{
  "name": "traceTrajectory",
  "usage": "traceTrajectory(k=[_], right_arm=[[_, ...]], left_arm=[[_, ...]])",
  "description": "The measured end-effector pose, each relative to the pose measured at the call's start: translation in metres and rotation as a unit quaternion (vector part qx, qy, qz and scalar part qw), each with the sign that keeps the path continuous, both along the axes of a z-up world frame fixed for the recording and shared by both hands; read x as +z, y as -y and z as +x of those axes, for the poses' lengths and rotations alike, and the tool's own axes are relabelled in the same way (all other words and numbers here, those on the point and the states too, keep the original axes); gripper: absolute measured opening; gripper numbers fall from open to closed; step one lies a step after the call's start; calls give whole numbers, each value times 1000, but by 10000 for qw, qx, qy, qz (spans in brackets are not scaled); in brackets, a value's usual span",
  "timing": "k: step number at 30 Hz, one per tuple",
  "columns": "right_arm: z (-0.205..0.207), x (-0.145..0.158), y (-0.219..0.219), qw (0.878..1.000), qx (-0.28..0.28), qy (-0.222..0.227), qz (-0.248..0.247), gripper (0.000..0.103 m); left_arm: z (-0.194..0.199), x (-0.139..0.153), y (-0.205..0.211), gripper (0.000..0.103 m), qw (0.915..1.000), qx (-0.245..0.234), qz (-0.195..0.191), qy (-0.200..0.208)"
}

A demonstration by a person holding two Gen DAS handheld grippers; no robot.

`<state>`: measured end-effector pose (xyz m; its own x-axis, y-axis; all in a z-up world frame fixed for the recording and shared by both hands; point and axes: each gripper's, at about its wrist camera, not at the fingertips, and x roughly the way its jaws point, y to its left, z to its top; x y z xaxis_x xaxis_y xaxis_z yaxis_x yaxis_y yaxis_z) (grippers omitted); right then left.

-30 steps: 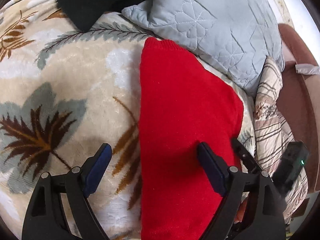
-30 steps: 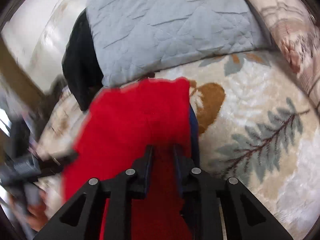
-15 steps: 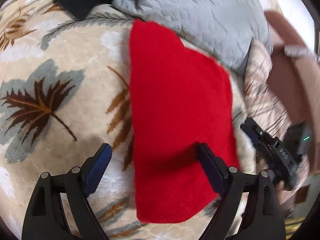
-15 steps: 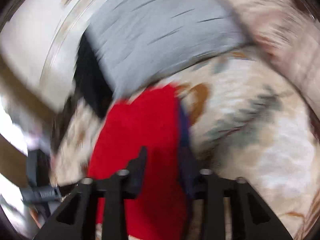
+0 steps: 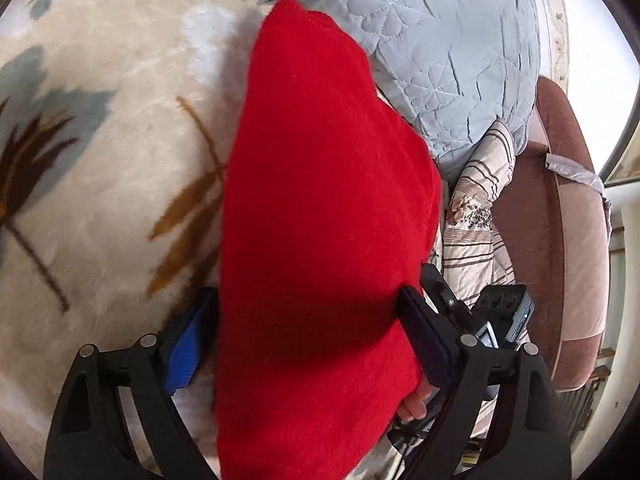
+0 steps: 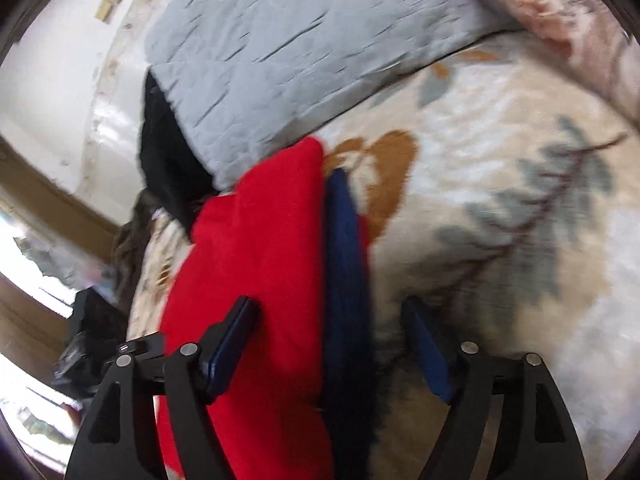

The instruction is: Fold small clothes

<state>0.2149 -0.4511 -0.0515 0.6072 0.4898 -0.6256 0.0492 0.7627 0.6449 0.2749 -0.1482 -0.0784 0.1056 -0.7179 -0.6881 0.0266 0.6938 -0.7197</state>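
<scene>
The bed, covered by a cream blanket (image 5: 104,152) printed with grey and brown leaves, carries everything here. A quilted grey pillow (image 5: 440,52) lies at its far edge, and a striped, flowered cloth (image 5: 476,216) hangs over its right edge beside a brown padded chair (image 5: 560,240). A black garment (image 6: 160,160) sits tucked against the pillow's left end.

The red knit garment (image 5: 320,200) lies already doubled into a long strip, running from the pillow's edge back toward the near edge of the bed, close to the bed's right side. The right-wrist view shows a dark navy band (image 6: 346,280) along its right edge, either a trim or another layer; I cannot tell which.

It looks soft, thick and fuzzy, light for its bulk, with nothing fragile about it. I judge it will sag and drag on the plush blanket rather than slide, so a pinch should gather all layers at a near corner or along the folded edge, not a single ply.

The left claw (image 5: 308,344) stands wide apart, straddling the strip's near end, with the pads beside the cloth and not visibly pressing it. The right claw (image 6: 332,344) has just been opening; its jaws now stand apart with the red-and-navy edge lying loose between them.

No container is in view.
</scene>
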Motion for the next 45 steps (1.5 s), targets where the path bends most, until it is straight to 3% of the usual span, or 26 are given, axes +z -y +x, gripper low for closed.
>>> traceTrajectory(k=[4, 6, 8, 11, 14, 21, 29, 34, 38, 41, 43, 45], right_arm=[[6, -1, -9, 9999, 158, 10, -56, 72], [2, 0, -11, 9998, 158, 78, 32, 45], [-3, 7, -18, 9993, 117, 260, -232, 37], [-12, 19, -27, 9970, 16, 489, -605, 32], [-22, 30, -31, 9960, -170, 630, -606, 29], [-55, 57, -51, 9953, -104, 772, -581, 29], [-87, 73, -107, 9940, 279, 887, -579, 29], [-106, 65, -135, 9940, 518, 821, -504, 29], [-114, 31, -148, 9965, 572, 431, -442, 30], [-117, 11, -144, 9980, 445, 157, -414, 44], [-118, 16, -135, 9988, 299, 10, -389, 56], [-121, 29, -124, 9982, 87, 68, -593, 56]], left_arm=[[5, 2, 14, 91, 9999, -44, 151, 52], [4, 3, 13, 91, 9998, -33, 196, 66], [0, 5, 11, 83, 9995, 16, 286, 153], [-5, 13, 16, 70, 9973, 71, 566, 456], [-12, 25, 14, 64, 9958, 140, 618, 659], [-42, 64, 1, 63, 9910, 96, 798, 1069], [-85, 87, -52, 63, 9883, 159, 863, 1247], [-111, 82, -87, 63, 9884, 273, 915, 1180], [-124, 52, -103, 65, 9909, 276, 1013, 843], [-126, 26, -112, 74, 9940, 284, 896, 568], [-129, 30, -122, 73, 9961, 259, 671, 517], [-132, 45, -130, 71, 9952, 224, 625, 717]])
